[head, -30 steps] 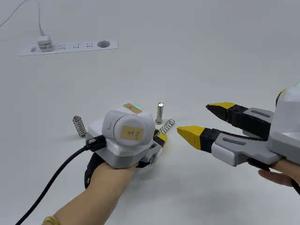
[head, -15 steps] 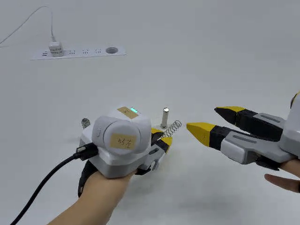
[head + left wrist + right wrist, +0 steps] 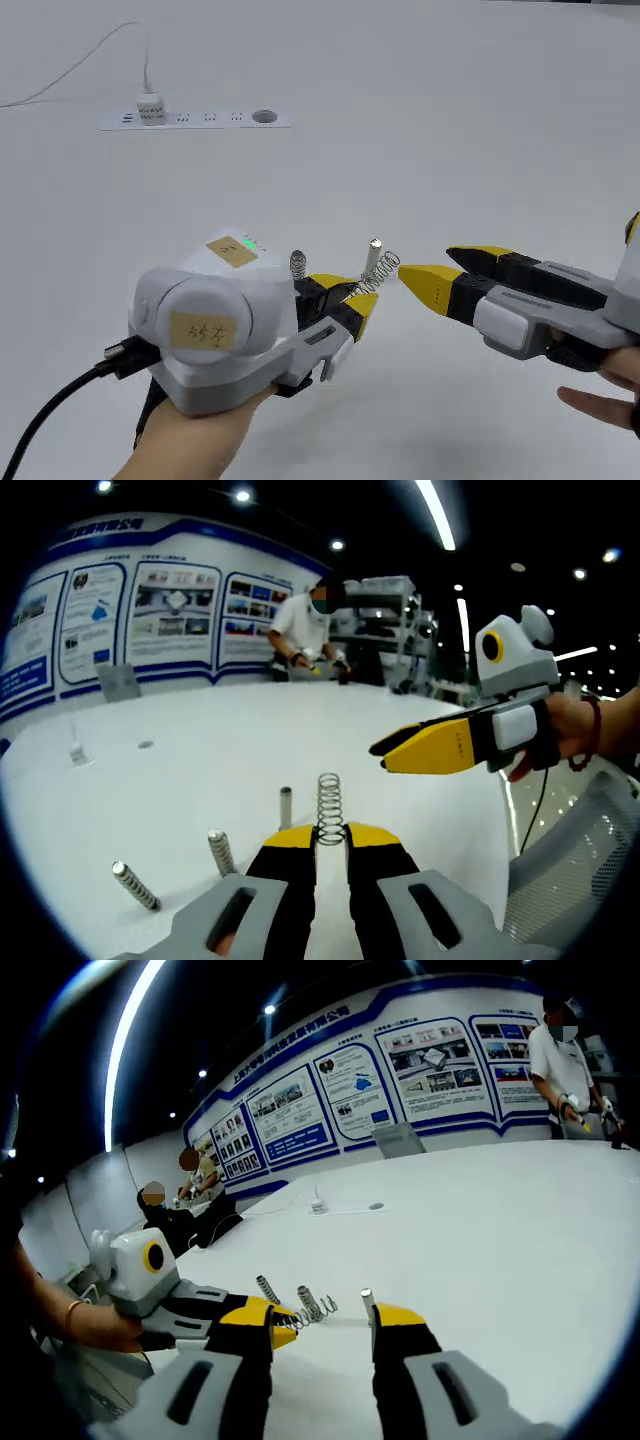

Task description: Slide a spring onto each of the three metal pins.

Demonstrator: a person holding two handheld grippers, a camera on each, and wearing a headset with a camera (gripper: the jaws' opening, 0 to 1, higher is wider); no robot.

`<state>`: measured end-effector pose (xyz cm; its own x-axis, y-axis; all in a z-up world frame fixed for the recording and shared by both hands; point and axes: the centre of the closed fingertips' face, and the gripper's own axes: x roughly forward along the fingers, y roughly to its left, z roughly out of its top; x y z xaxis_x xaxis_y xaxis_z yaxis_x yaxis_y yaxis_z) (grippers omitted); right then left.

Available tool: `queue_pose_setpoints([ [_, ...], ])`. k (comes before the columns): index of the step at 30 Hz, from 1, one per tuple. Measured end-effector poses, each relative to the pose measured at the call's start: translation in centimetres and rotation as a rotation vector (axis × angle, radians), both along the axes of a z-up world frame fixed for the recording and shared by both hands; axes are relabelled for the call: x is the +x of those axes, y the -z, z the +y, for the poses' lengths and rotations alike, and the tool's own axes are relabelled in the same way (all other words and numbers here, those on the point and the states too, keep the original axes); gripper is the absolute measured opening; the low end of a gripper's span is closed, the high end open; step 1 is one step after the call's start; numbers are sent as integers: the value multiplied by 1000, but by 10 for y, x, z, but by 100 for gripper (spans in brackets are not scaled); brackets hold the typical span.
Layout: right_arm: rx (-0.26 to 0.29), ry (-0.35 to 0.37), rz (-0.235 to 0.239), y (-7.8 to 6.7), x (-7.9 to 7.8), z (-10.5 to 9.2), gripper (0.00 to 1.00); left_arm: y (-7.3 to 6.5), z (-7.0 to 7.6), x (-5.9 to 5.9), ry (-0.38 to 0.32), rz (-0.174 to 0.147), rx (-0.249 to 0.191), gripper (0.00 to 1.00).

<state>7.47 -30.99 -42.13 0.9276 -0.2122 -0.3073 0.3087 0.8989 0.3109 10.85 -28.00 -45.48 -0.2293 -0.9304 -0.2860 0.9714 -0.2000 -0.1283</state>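
Left tool (image 3: 358, 297) carries a spring (image 3: 381, 268) up to the one bare pin (image 3: 372, 259)

The left tool's jaws are nearly closed, pinching the spring by its near end, so the coil sticks out along the jaws' own line. From the head view it slants up and away with its free end close by the pin's top. The pin stands upright on the worktop (image 3: 450, 120), just left of the spring from the left tool's own camera. As I read it, the coil's long axis has to be tipped in line with the pin and brought over its top before it can slide down. The right tool (image 3: 428, 262) is gaping wide and holds nothing, its tips near the pin on the far side. Two sprung pins (image 3: 222, 852) stand to the left, apart from the action
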Motion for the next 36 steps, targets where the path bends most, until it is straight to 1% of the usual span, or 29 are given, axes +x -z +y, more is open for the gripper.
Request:
queue_pose_setpoints([
  [2, 8, -6, -12, -3, 3, 2, 40, -5, 3, 0, 0, 20, -17, 10],
  [3, 22, -16, -21, -4, 6, 4, 40, -7, 5, -1, 2, 27, -20, 10],
  [5, 55, -39, -36, -6, 10, 9, 38, -10, 9, -1, 8, 31, -32, 10],
  [6, 62, -44, -39, -7, 12, 11, 37, -12, 10, -2, 10, 36, -36, 10],
  [7, 70, -50, -43, -7, 13, 13, 35, -13, 12, -2, 12, 45, -40, 10],
  [8, 83, -64, -47, -8, 15, 17, 34, -15, 13, -2, 8, 64, -46, 10],
  [10, 96, -72, -53, -8, 17, 20, 32, -19, 16, -1, 8, 87, -55, 10],
  [11, 107, -81, -59, -9, 19, 23, 32, -21, 18, 0, 5, 97, -63, 10],
  [13, 141, -89, -73, -10, 23, 28, 32, -24, 21, 1, 7, 107, -72, 10],
  [16, 180, -95, -97, -12, 27, 33, 31, -25, 26, 1, 13, 113, -78, 10],
  [18, 196, -107, -96, -11, 29, 37, 31, -27, 28, 1, 19, 102, -84, 10],
  [19, 201, -112, -96, -10, 30, 39, 30, -28, 29, 1, 21, 105, -90, 10],
  [21, 215, -116, -101, -9, 32, 42, 29, -31, 31, -1, 29, 121, -104, 10],
  [24, 234, -121, -111, -10, 33, 46, 27, -33, 33, -3, 33, 125, -108, 10],
  [27, 253, -126, -122, -12, 35, 49, 26, -38, 37, -4, 40, 134, -119, 10],
  [31, 289, -138, -149, -19, 36, 52, 20, -44, 41, -3, 47, 147, -136, 10],
  [36, 370, -149, -190, -23, 37, 57, 15, -49, 44, -2, 58, 155, -149, 10],
])
